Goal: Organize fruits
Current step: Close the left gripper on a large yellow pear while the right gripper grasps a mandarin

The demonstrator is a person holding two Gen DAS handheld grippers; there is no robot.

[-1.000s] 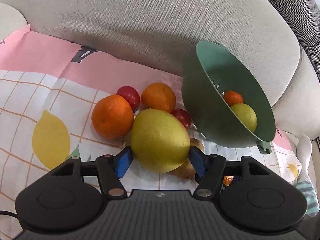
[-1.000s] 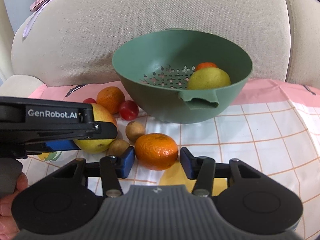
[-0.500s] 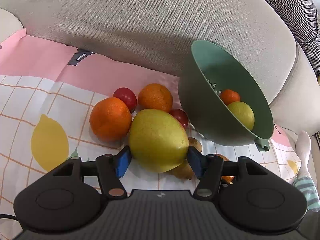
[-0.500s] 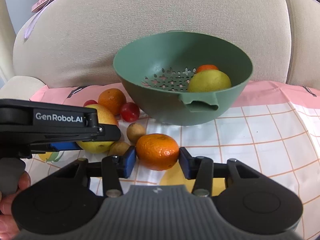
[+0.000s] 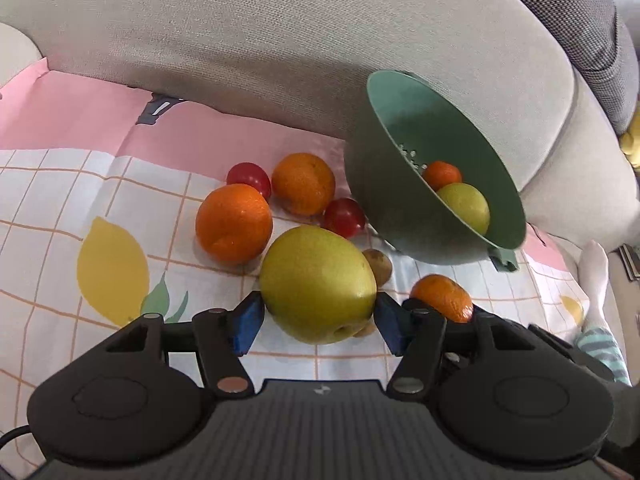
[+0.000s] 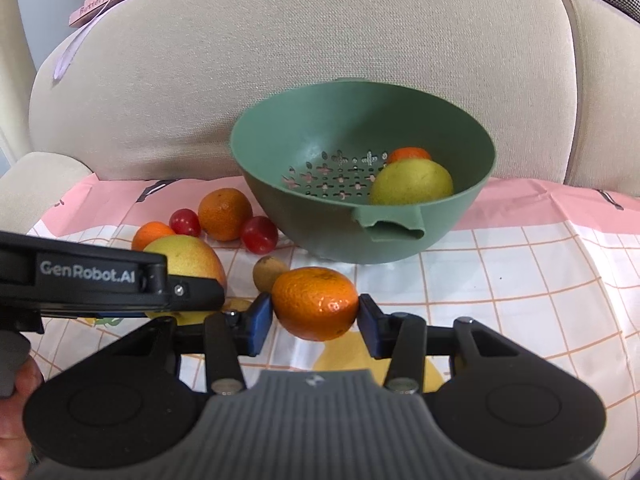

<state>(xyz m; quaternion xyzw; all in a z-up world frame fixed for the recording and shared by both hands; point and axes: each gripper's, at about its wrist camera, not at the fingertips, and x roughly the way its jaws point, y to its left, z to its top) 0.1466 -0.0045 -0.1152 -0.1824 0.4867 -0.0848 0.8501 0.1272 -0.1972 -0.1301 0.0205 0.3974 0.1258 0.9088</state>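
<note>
Grippers are each pinching fruit above the checked cloth (image 6: 520, 280) — left gripper (image 5: 318, 320) squeezing the yellow-green pear (image 5: 318, 284), right gripper (image 6: 316, 322) clamping the mandarin (image 6: 315, 302) — near the green colander (image 6: 360, 152).

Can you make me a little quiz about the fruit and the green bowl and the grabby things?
1. True or false: the green bowl is empty.
2. Which fruit sits between the jaws of the left gripper? A) a red plum B) the big yellow pear C) a banana
3. Fill in: the right gripper is shut on an ____.

Key
1. False: a yellow-green fruit and a small orange one lie inside it.
2. B
3. orange
</note>
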